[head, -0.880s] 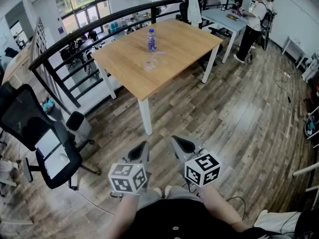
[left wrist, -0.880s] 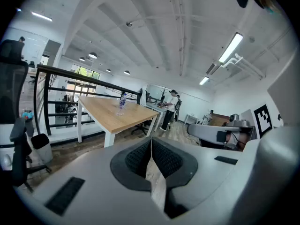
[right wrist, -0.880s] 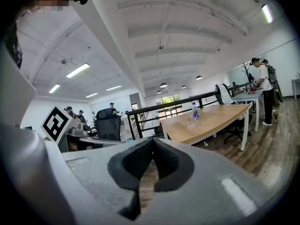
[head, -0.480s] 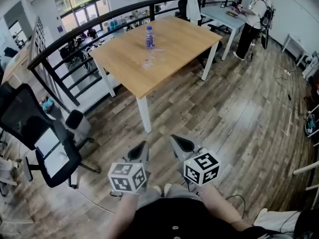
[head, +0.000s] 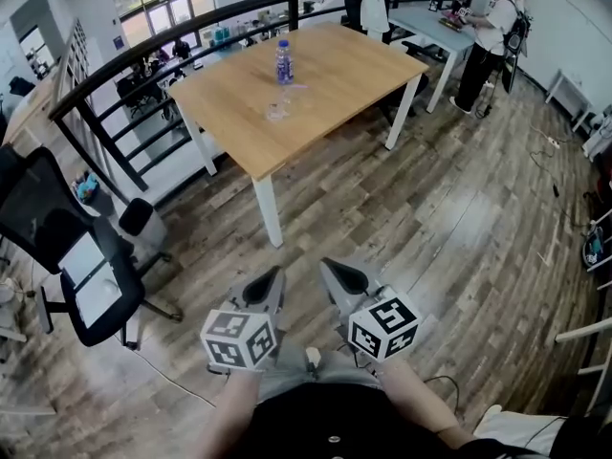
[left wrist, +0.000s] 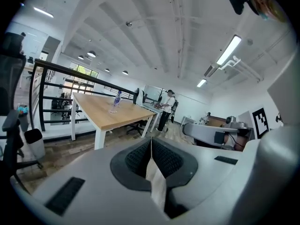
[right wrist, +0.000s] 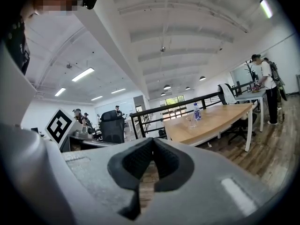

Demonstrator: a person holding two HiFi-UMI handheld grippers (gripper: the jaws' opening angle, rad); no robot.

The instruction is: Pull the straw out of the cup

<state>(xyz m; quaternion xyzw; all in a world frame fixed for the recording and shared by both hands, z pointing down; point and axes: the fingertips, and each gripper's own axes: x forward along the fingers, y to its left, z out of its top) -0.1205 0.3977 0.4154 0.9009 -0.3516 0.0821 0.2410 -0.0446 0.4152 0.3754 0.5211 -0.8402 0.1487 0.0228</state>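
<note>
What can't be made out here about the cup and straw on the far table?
Straw: head view, too small and far; whether it sits inside the cup is unclear.
Cup contents: see-through, too small in every view.
Bottle label: too small, all views.

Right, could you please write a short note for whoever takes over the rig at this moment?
Left claw: shut, empty. Right claw: shut, empty. Both are held low in front of the person, well short of the table.
The clear cup stands on the table near a water bottle, with the straw in it.
Done: nothing yet.
Left: walk up, grip the straw, pull it out.
</note>
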